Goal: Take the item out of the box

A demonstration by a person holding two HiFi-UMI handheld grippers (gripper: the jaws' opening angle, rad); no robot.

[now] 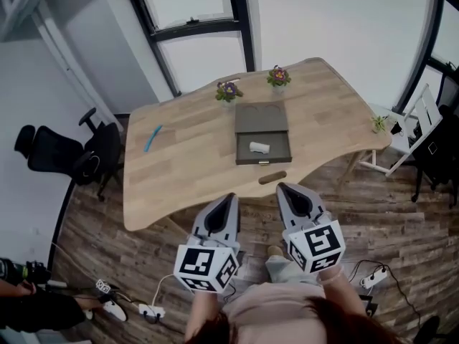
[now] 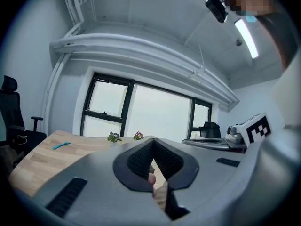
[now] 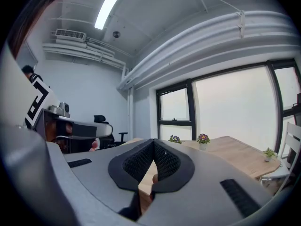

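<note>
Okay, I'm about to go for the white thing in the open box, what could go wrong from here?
Both the left gripper and the right gripper are shut; reaching in like that would likely shove the white item about. The two flower pots stand just behind the box lid, so an overreach could tip them.

No words, numbers, brand names or labels are legible in any view. The only printed signs are black-and-white square marker patterns on the cube (image 1: pixel 206 264) of the left claw (image 1: pixel 228 199) and the cube (image 1: pixel 315 246) of the right claw (image 1: pixel 284 188); neither carries lettering.
</note>
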